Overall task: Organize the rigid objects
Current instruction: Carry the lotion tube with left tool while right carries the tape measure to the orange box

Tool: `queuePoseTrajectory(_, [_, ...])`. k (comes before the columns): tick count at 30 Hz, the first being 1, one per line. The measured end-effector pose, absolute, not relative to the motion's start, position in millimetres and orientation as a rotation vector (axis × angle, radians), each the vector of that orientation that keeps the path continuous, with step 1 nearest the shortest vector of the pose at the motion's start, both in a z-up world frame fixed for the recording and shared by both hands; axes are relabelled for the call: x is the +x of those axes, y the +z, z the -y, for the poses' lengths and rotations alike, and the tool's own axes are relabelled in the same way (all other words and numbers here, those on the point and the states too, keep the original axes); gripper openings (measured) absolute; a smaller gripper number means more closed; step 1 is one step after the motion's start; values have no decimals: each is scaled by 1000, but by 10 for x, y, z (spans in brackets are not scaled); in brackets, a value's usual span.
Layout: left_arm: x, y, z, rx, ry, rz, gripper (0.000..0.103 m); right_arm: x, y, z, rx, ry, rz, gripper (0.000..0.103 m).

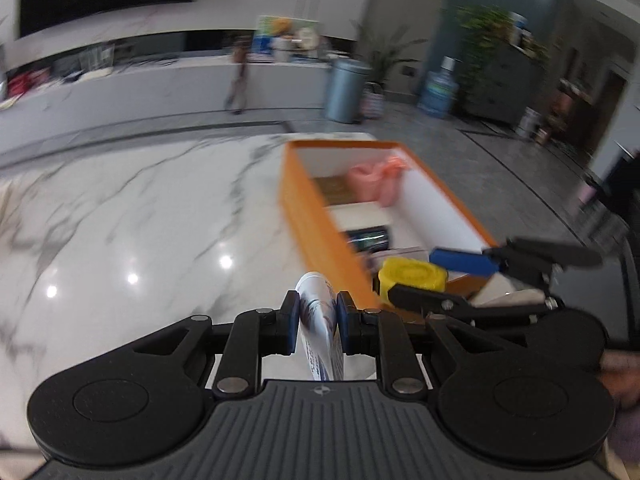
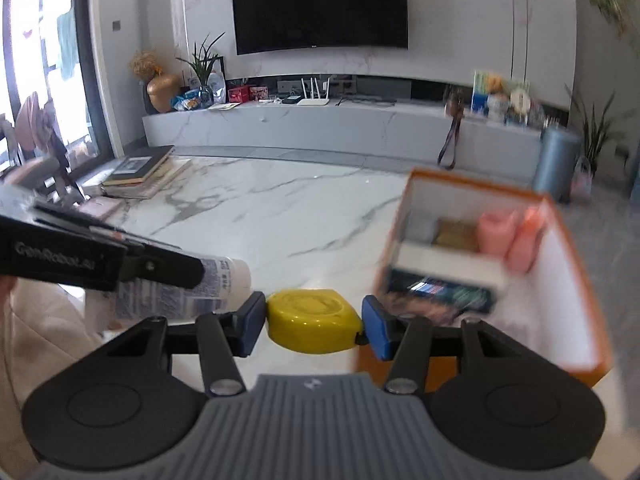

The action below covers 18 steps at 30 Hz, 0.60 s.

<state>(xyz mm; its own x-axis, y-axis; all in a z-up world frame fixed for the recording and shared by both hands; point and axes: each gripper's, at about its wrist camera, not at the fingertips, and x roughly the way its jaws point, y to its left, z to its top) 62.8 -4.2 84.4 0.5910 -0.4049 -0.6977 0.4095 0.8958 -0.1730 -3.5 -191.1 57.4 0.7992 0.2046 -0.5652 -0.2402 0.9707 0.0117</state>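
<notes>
Your left gripper [image 1: 317,322] was squeezed tight on a white tube [image 1: 320,320] with blue print, low in the middle of the left wrist view. The tube stuck up between the blue pads [image 1: 291,320] and hung down below them too. Your right gripper [image 2: 314,322] was about half open, and it held a round yellow tape measure [image 2: 312,318] between its blue pads, low in the middle of the right wrist view. Both pads touched the tape measure. An orange box [image 1: 316,224] with white walls inside sat on the white marble table [image 1: 140,220], right of center in both views. Inside the box lay a pink thing [image 1: 374,180] at the far end, a brown thing beside it, and a dark packet [image 1: 368,238] nearer to you. The box looked blurry. A stack of books [image 2: 140,172] lay at the left edge of the table.
</notes>
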Motion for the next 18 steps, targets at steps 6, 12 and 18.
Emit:
queuePoseTrajectory(6, [1051,929,531,75,-575,-842,22,322,722,2474,-224,209,-694,54])
queuePoseTrajectory(12, [1545,742,937,120,-629,-894,22,848,496,2871,-437,270,-841,54])
queuePoseTrajectory(18, [1989,438,1214,148,-644,-970,22,1358,199,2965,-646,404,-925,54])
